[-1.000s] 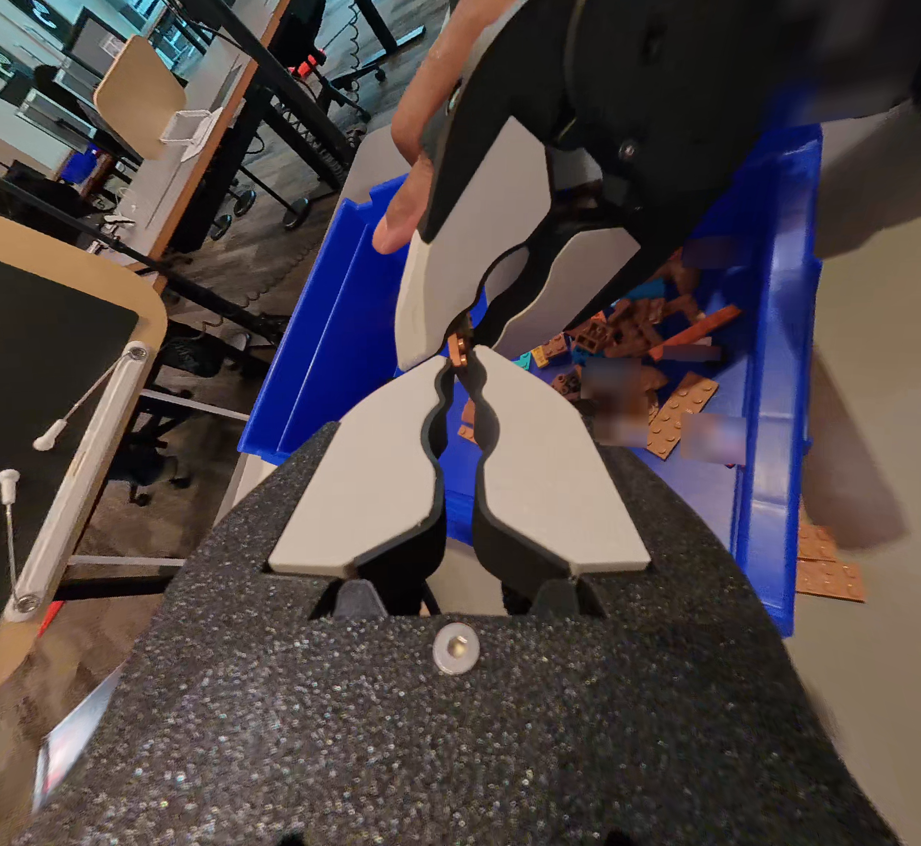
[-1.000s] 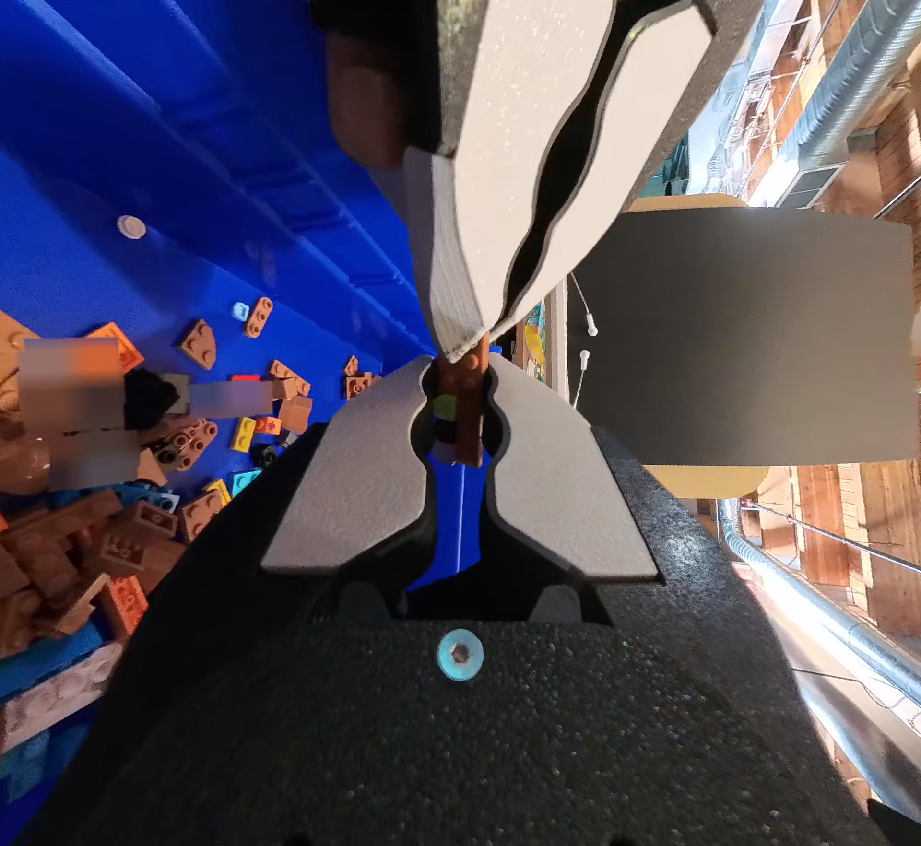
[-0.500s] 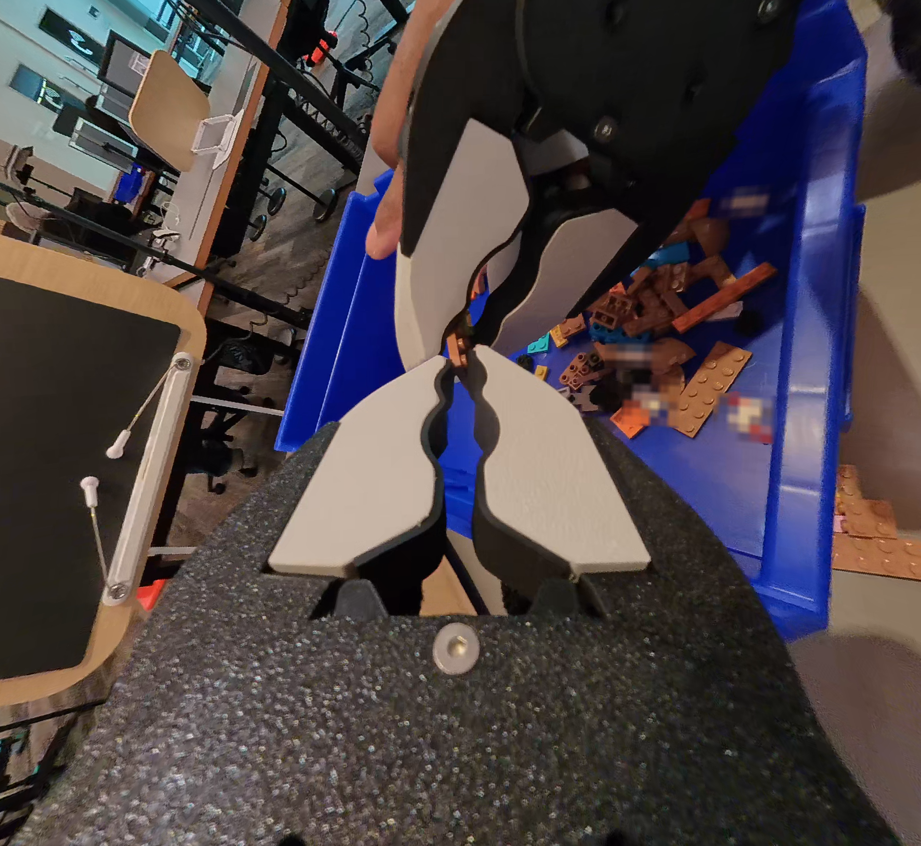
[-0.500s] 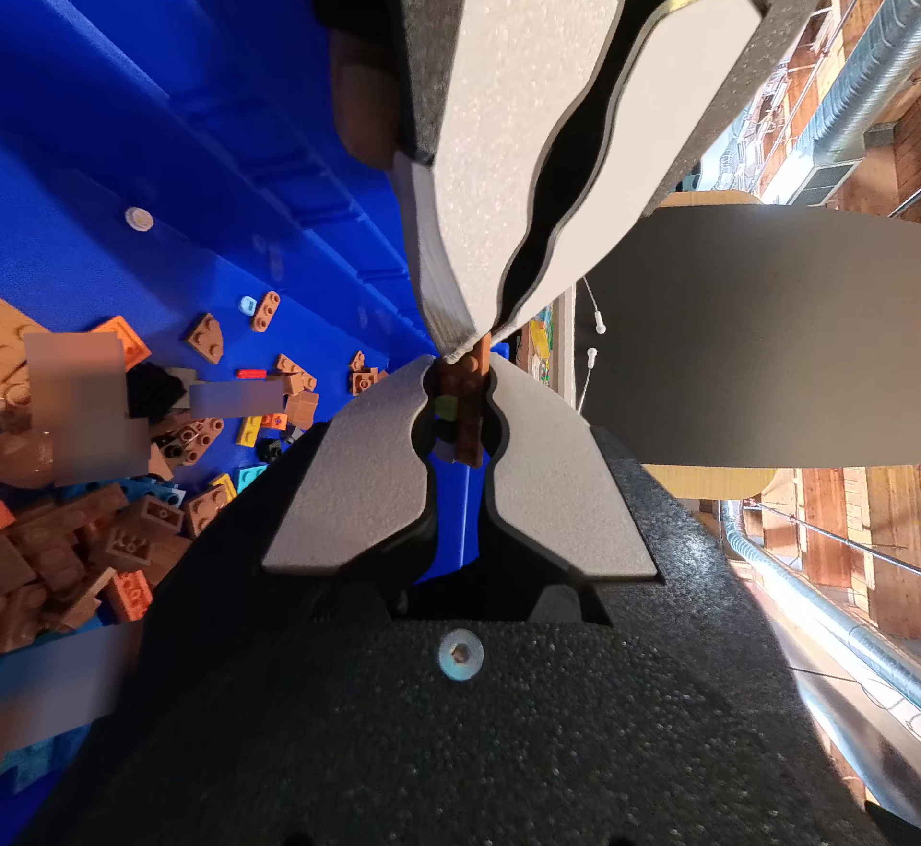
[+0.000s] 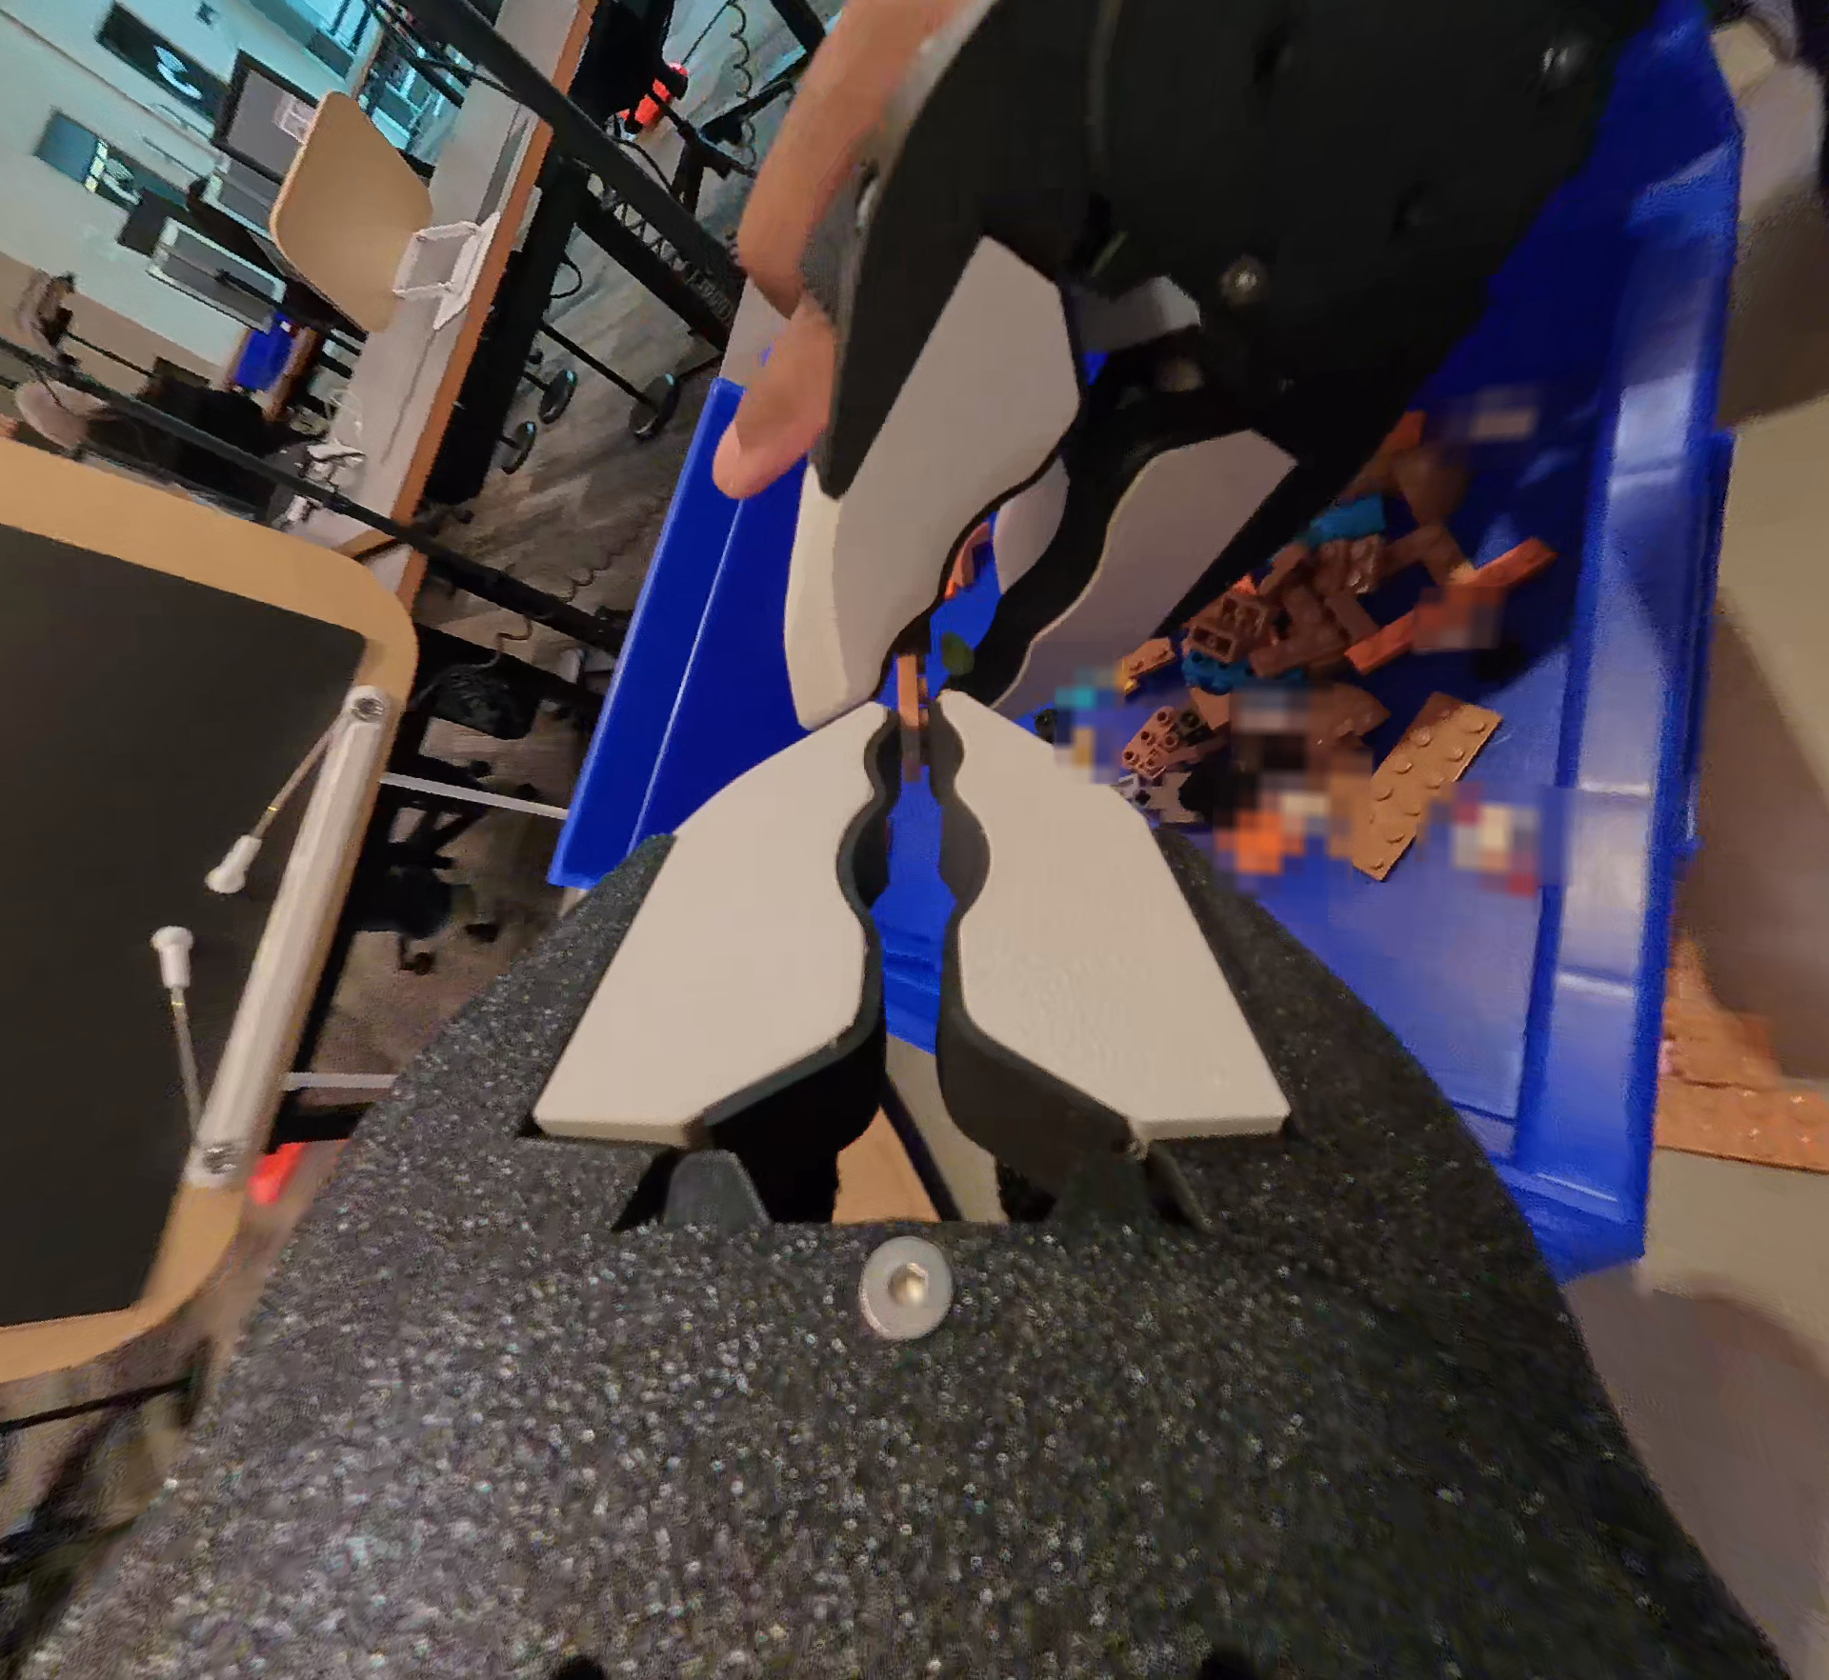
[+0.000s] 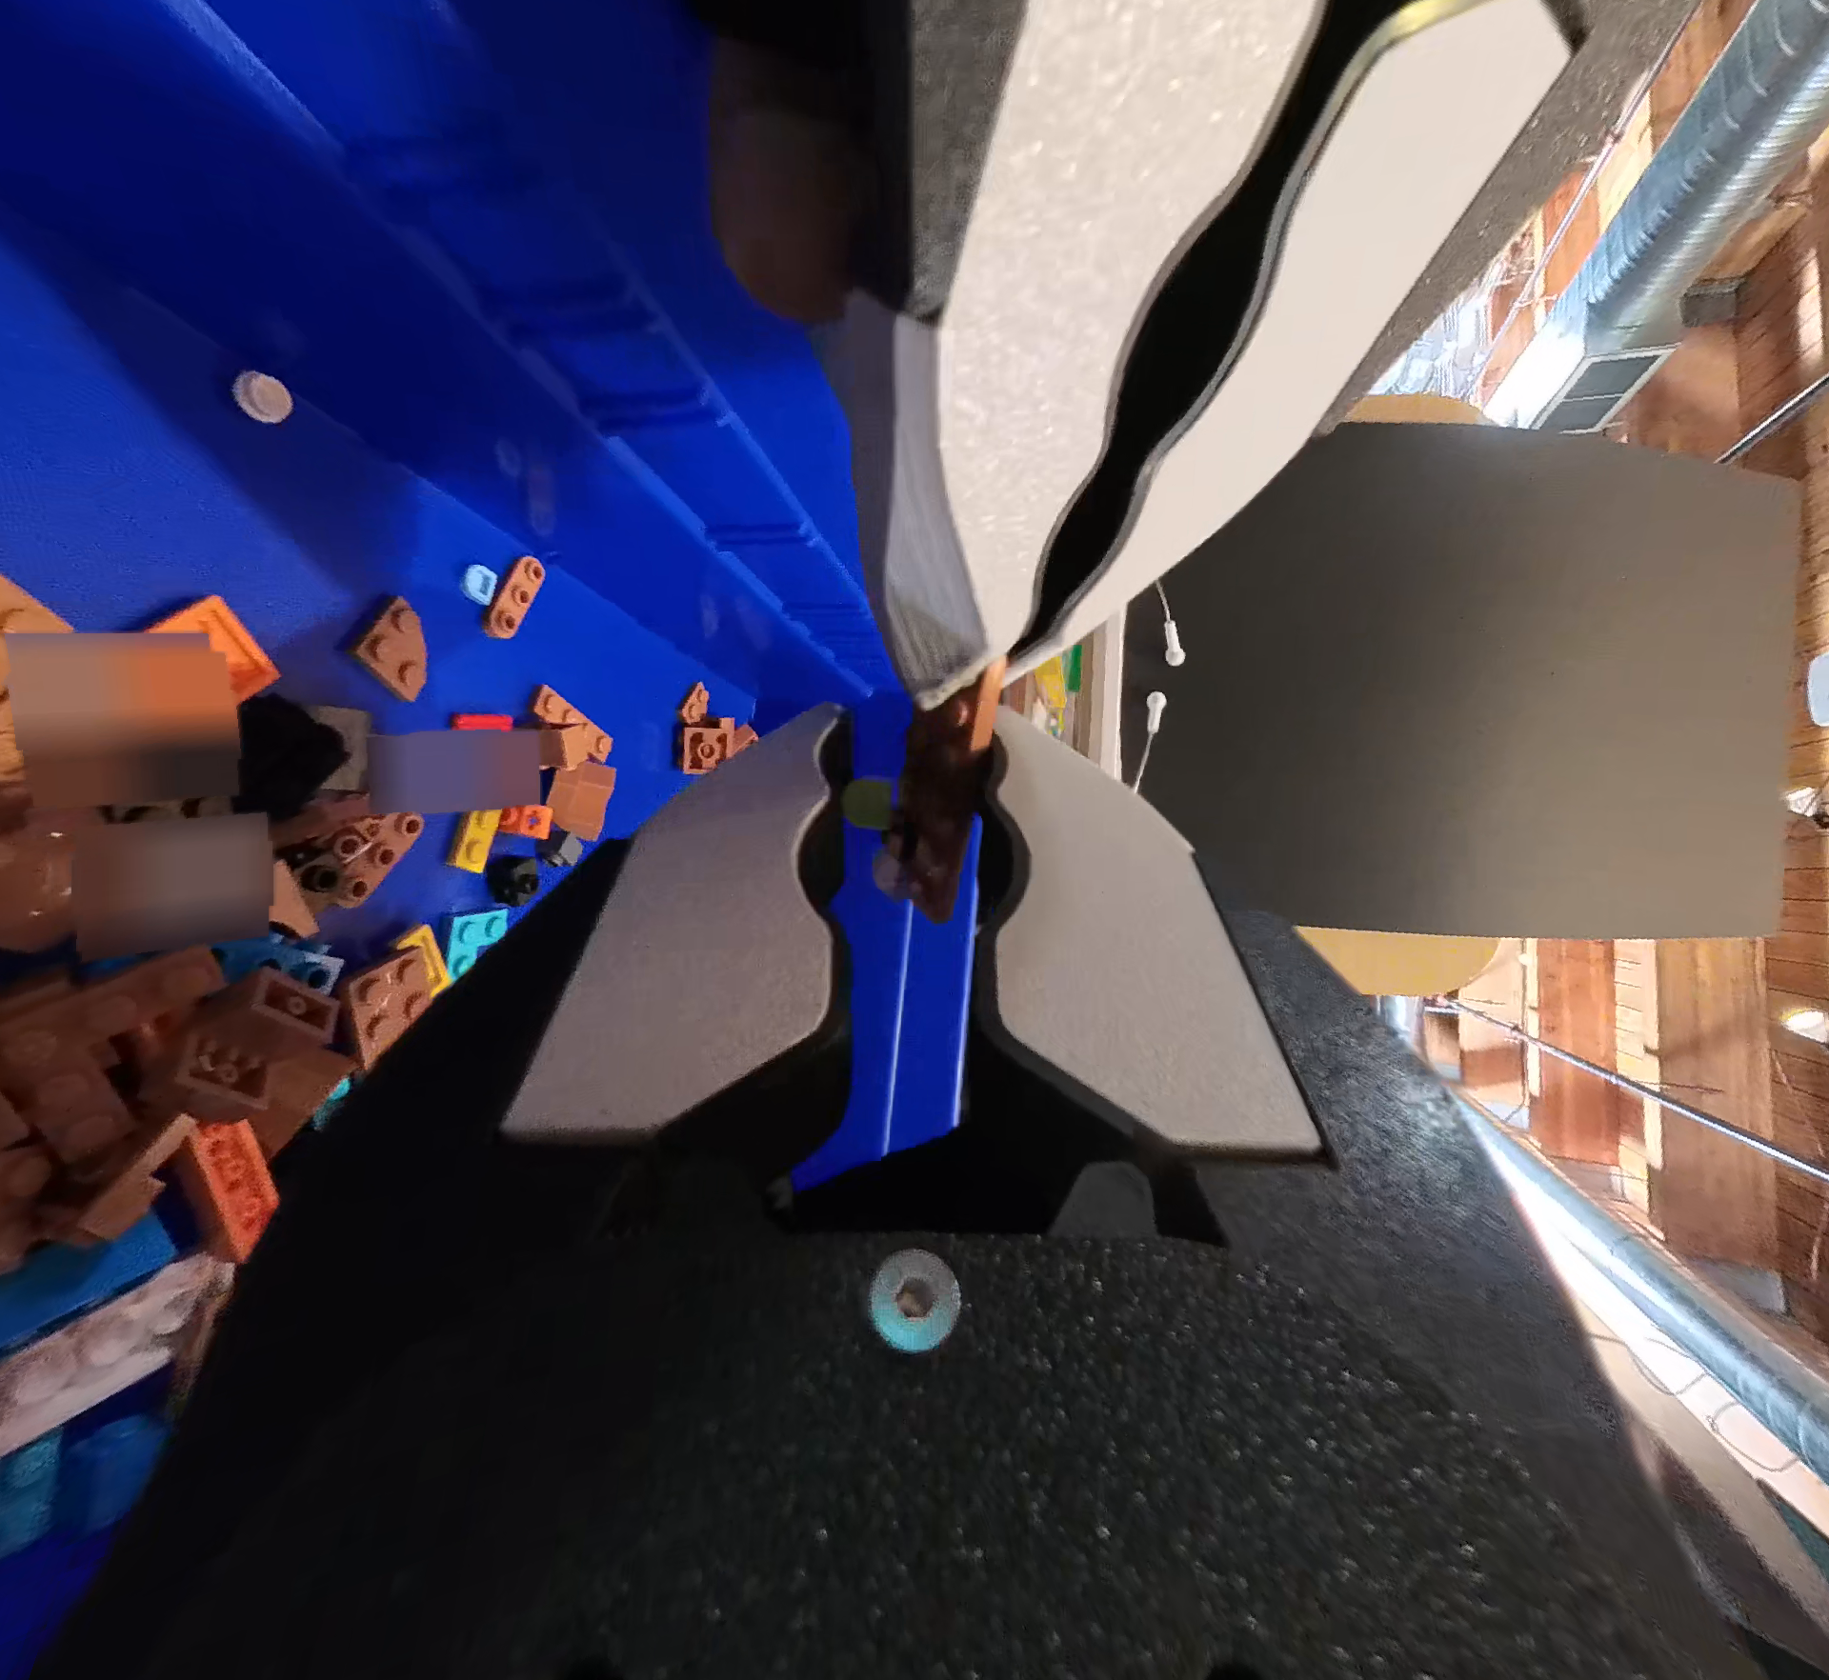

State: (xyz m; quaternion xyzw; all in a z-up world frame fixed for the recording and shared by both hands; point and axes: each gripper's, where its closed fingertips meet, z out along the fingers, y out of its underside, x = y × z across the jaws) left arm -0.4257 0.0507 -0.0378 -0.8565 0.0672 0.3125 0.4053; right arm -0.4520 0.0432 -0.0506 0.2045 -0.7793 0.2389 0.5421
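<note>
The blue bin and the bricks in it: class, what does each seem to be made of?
Blue bin: likely moulded plastic, with smooth, slightly glossy ribbed walls. Bricks: probably hard plastic, with crisp studs and a uniform brown or orange colour.

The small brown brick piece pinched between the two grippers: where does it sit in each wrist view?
Left wrist view: the brown piece is just above centre, at the left gripper tips, meeting the right gripper coming down from above.
Right wrist view: the brown piece is at centre, against the right gripper finger on the right-hand side; the left gripper reaches it from above.
Shared landmark: the blue bin of loose bricks.
</note>
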